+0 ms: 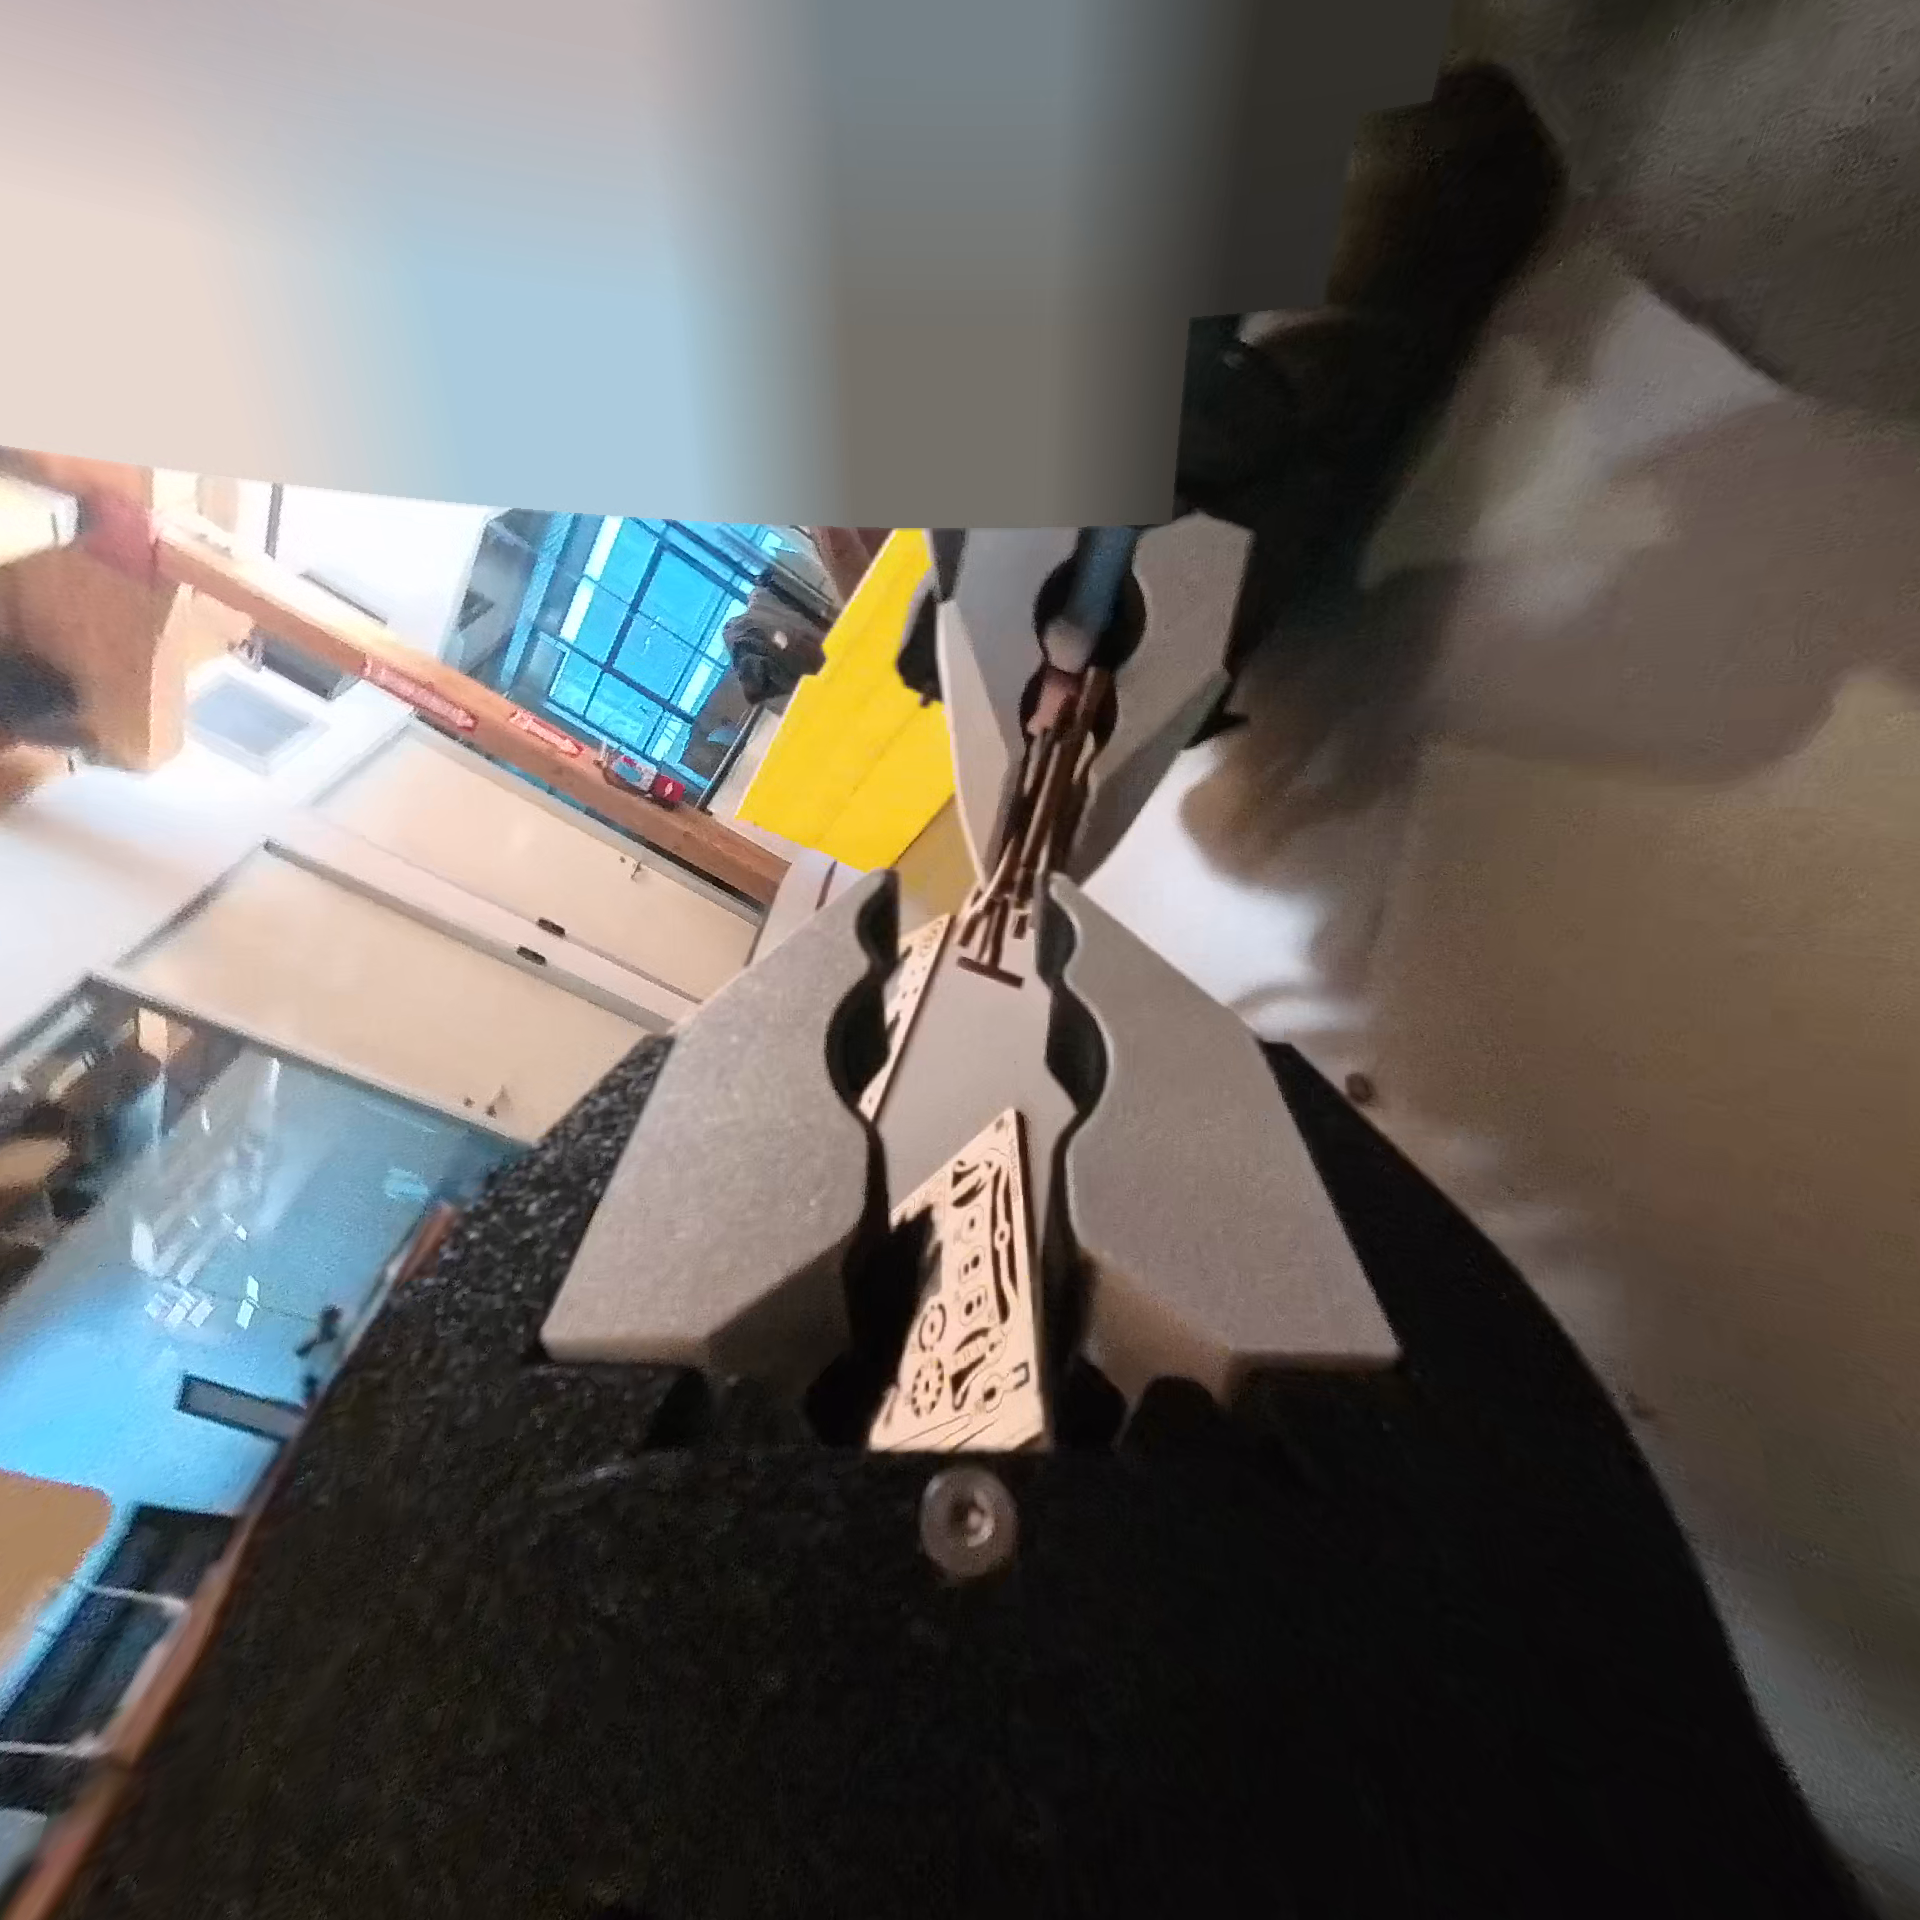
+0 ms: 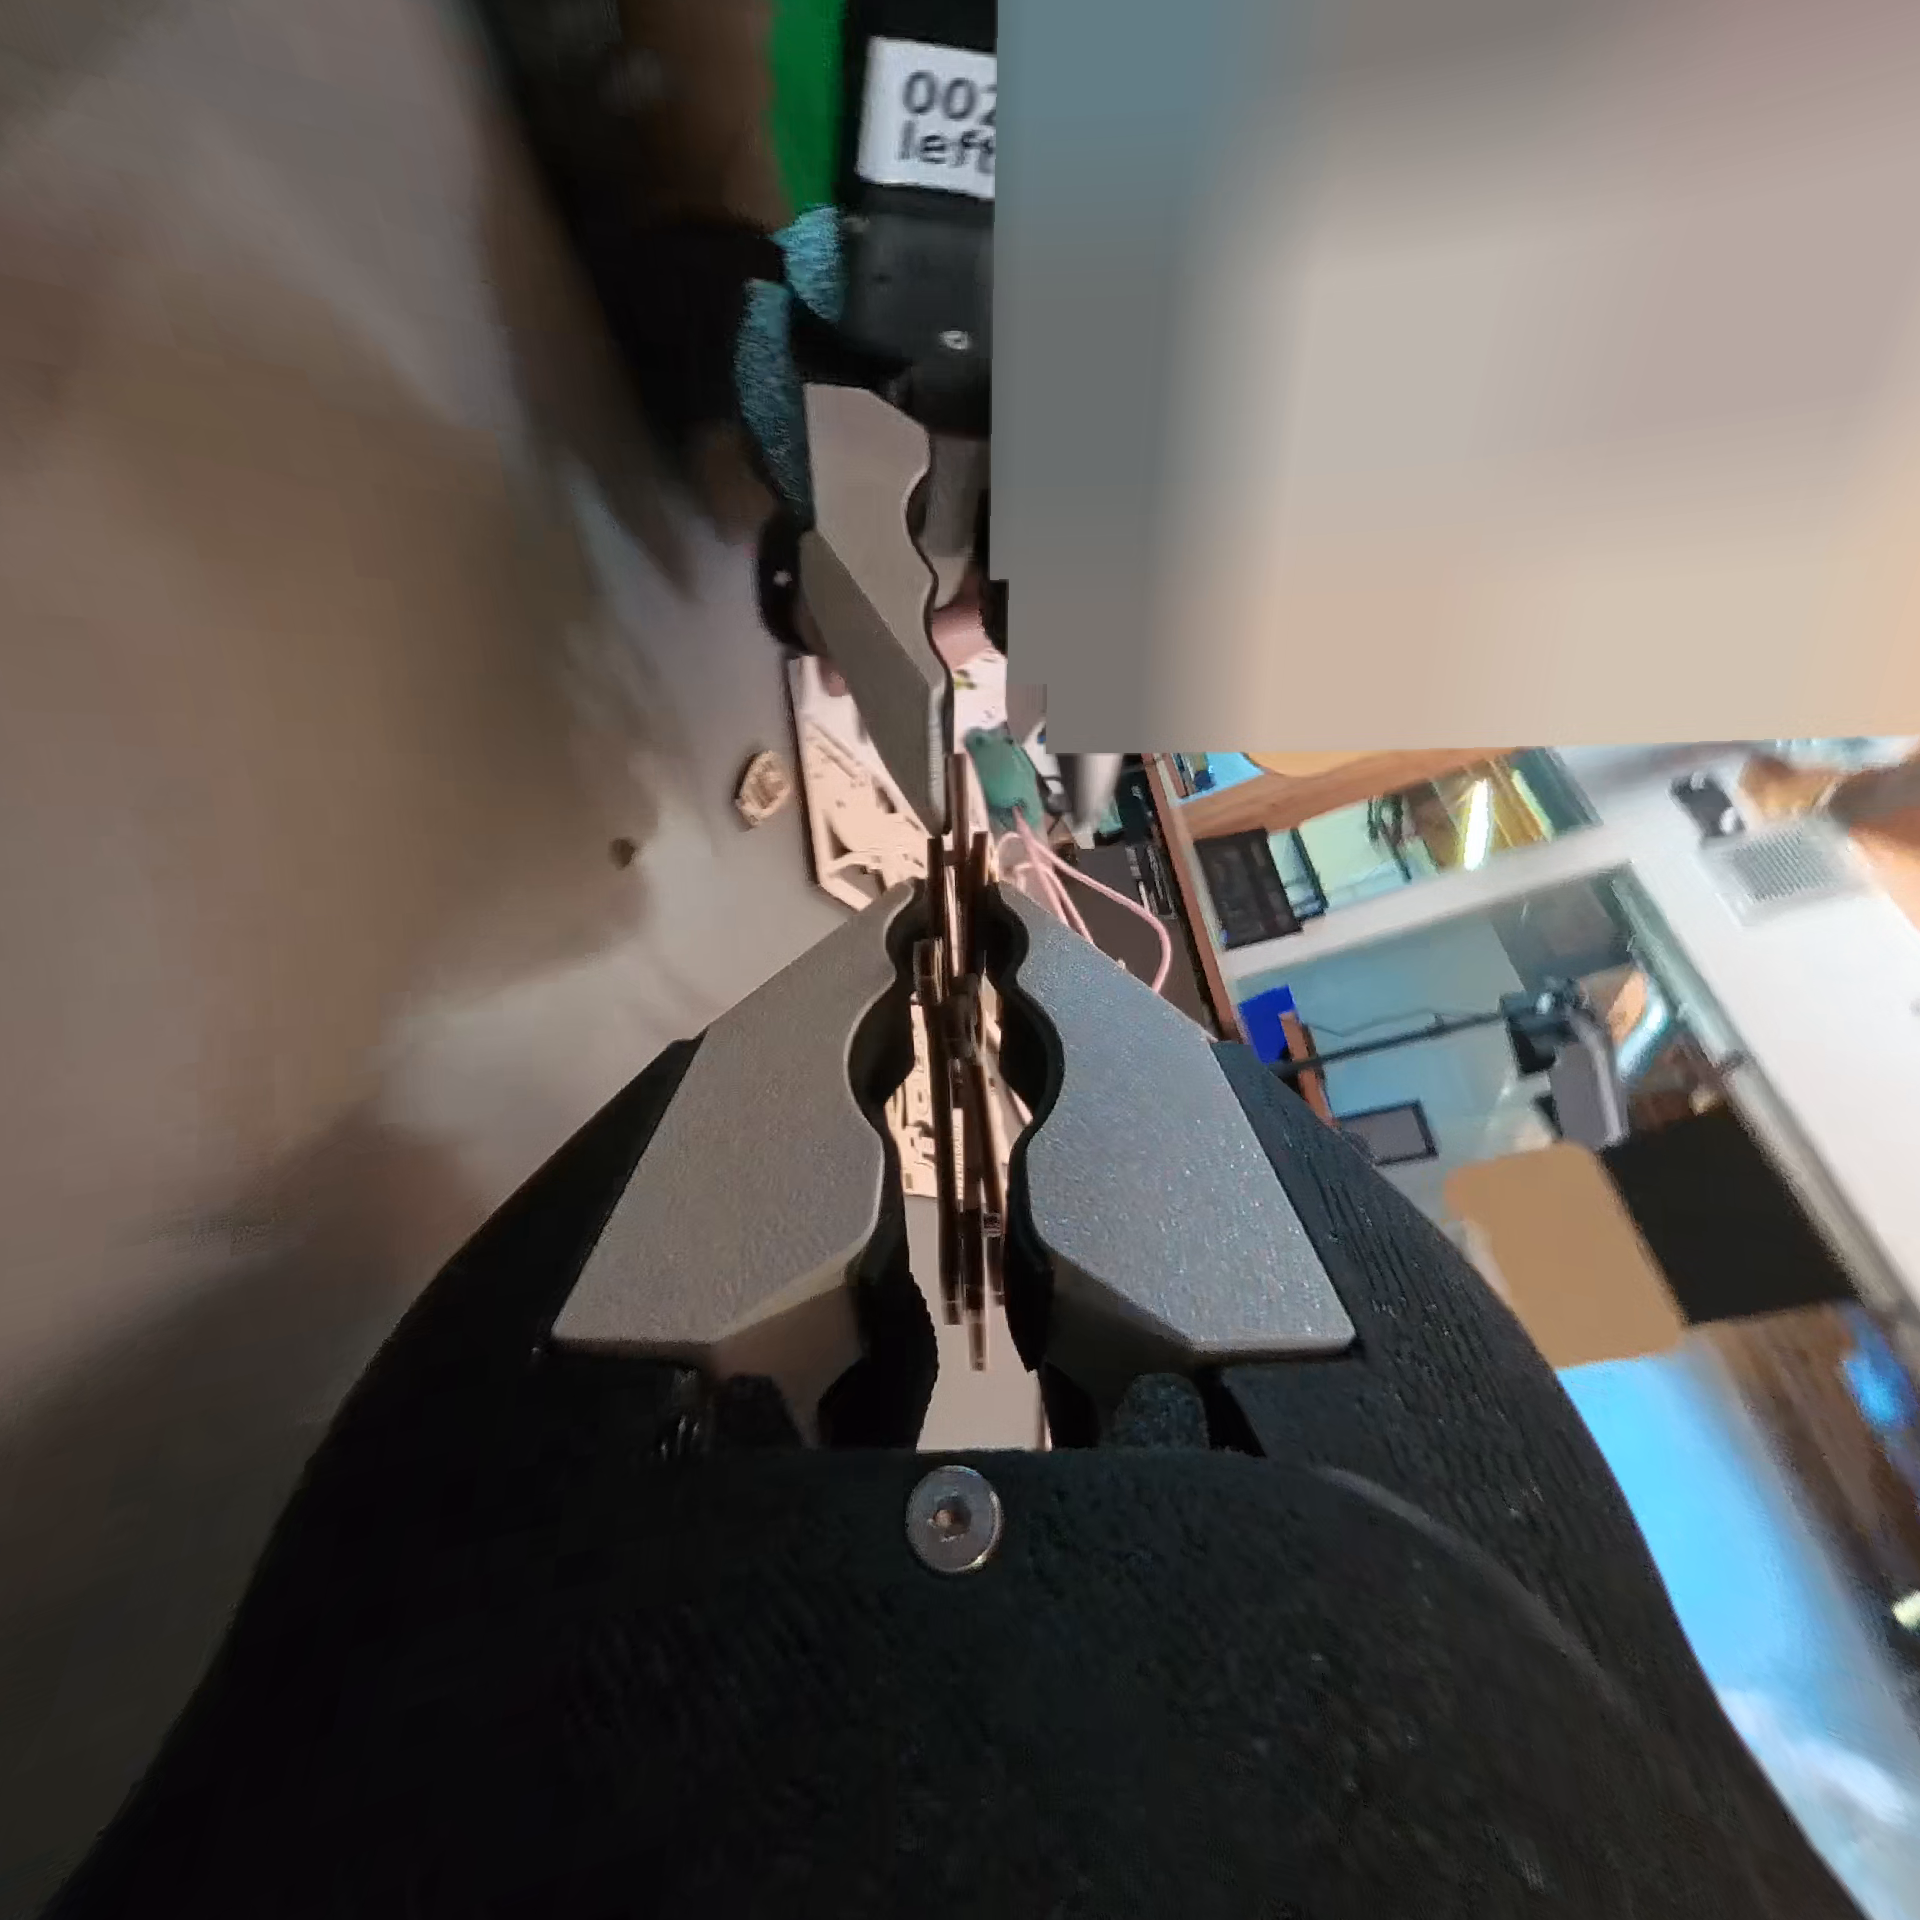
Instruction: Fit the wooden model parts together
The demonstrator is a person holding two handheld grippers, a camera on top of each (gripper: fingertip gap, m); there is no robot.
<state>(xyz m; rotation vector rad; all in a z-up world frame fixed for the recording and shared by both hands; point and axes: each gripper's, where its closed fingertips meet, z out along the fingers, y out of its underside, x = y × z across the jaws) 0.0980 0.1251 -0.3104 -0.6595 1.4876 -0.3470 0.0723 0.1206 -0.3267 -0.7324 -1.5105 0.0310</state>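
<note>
My left gripper [image 1: 966, 899] is turned on its side. Its jaws stand narrowly apart on a pale etched wooden sheet [image 1: 977, 1288] that slants between the fingers. My right gripper [image 2: 956, 904] is shut on a dark stack of wooden model parts [image 2: 961, 1143], seen edge-on. The two grippers meet tip to tip. In the left wrist view the right gripper [image 1: 1023, 862] comes in from above with the stack [image 1: 1049, 769] touching the sheet's far end. In the right wrist view the left gripper [image 2: 948, 769] comes down onto the stack, and a blur patch hides its second finger.
A pale table surface [image 2: 416, 727] lies along one side and also shows in the left wrist view [image 1: 1558, 935]. On it are a cut wooden sheet [image 2: 842, 821] and a small loose wooden piece [image 2: 762, 790]. A pink cable [image 2: 1122, 914] runs behind. A gloved hand [image 2: 779, 364] holds the left gripper.
</note>
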